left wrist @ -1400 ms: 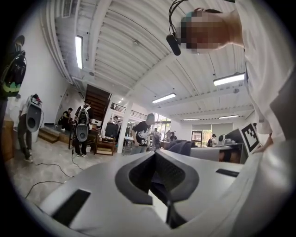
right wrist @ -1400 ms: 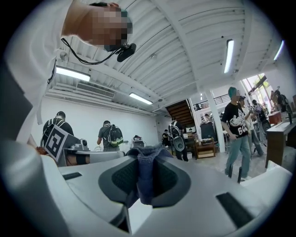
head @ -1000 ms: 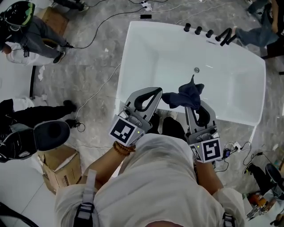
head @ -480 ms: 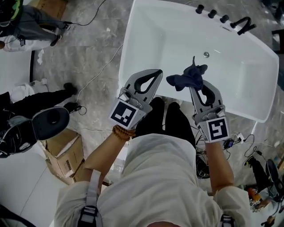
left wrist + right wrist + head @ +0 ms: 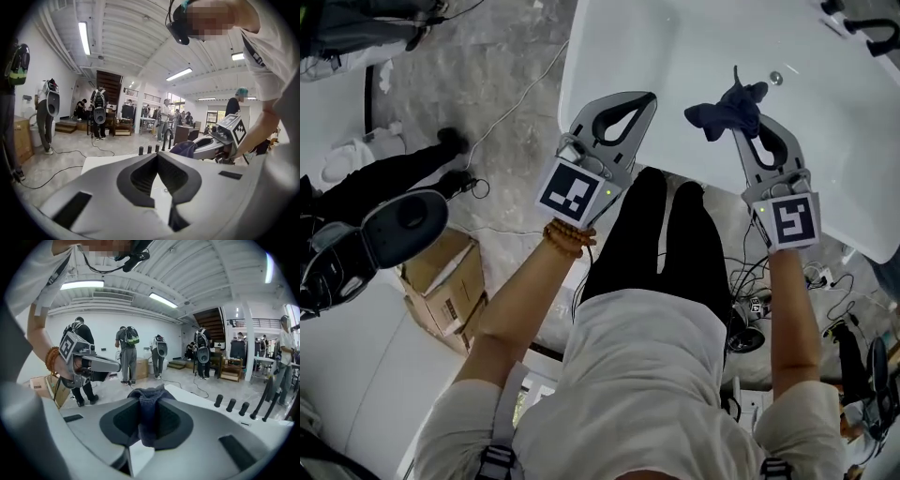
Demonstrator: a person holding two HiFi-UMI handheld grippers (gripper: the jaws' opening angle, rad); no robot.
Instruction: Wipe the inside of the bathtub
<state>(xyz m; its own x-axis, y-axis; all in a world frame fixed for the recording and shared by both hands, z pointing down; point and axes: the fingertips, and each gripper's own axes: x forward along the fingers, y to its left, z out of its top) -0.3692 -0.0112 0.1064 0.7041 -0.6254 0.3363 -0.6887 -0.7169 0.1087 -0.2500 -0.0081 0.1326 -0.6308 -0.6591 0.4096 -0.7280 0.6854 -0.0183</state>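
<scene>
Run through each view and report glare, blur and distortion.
Head view: sharp and evenly lit, the white bathtub bright with little surface detail. Left gripper view: strong fisheye bending, dark corners, ceiling light blown out. Right gripper view: same fisheye bending, cloth between the jaws crisp.

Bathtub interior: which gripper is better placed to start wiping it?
Right. The right gripper is shut on the dark blue cloth above the white bathtub; the left gripper is shut on nothing.
</scene>
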